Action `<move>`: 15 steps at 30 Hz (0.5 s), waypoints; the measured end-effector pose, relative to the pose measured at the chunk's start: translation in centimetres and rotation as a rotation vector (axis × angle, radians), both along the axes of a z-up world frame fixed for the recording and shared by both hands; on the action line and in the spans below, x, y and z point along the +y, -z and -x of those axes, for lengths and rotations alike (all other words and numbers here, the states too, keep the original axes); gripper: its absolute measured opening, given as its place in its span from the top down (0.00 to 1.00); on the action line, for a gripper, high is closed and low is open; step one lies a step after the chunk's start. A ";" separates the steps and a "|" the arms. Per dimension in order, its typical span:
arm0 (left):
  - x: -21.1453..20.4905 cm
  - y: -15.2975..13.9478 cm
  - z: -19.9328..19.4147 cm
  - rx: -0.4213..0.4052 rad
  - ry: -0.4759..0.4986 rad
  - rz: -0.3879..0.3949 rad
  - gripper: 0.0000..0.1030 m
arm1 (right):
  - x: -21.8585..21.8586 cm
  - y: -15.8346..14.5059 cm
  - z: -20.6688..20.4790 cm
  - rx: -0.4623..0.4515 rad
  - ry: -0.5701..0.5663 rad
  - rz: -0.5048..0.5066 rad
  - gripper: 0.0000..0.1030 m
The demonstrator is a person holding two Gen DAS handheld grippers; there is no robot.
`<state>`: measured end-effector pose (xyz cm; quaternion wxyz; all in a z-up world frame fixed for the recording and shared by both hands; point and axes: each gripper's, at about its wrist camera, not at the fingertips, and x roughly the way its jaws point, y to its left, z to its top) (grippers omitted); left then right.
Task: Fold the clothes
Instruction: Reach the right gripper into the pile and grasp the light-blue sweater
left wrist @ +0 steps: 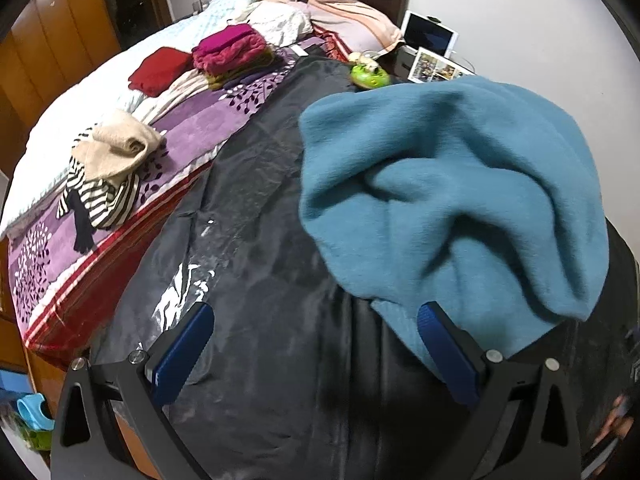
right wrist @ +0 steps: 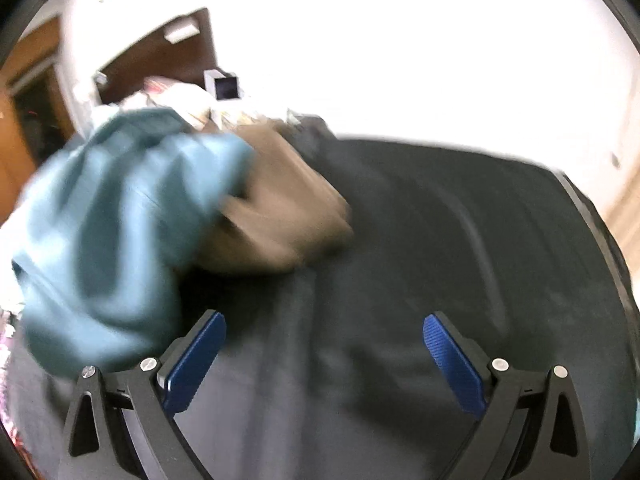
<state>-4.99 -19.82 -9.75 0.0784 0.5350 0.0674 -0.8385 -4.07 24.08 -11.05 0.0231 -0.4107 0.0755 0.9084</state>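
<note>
both grippers (left wrist: 314,316) (right wrist: 324,326) gaping, teal fleece (left wrist: 452,184) bunched, brown garment (right wrist: 280,208) right view only

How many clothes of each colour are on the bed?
Teal: 1, the teal fleece
Red: 1, the red garment
Pink: 1, the pink knit
Cream: 1, the cream knit
Striped: 1, the striped top
Brown: 1, the brown garment
Total: 6

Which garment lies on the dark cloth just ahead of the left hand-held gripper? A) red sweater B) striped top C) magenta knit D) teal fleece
D: the teal fleece is bunched on the dark cloth beyond the open left hand-held gripper; the others lie further off on the bed.
</note>
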 end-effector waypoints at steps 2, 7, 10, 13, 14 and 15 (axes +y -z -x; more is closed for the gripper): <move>-0.6 0.2 -0.3 -0.004 -0.006 0.000 0.01 | -1.9 -2.2 1.1 0.056 -0.045 0.025 0.01; -1.3 0.7 -1.0 -0.010 -0.004 0.004 0.01 | -6.9 -4.3 5.5 0.084 -0.117 0.173 0.01; -1.8 0.8 -1.5 -0.009 -0.001 0.005 0.01 | -9.9 -4.9 8.3 0.078 -0.146 0.254 0.01; -2.4 0.9 -1.8 -0.010 -0.005 0.002 0.01 | -12.6 -5.0 10.9 0.066 -0.184 0.274 0.01; -2.4 0.9 -1.9 -0.011 -0.007 -0.001 0.01 | -13.3 -4.8 11.7 0.058 -0.197 0.282 0.01; -2.6 1.0 -2.0 -0.010 -0.008 -0.004 0.01 | -13.6 -4.7 12.3 0.047 -0.206 0.285 0.01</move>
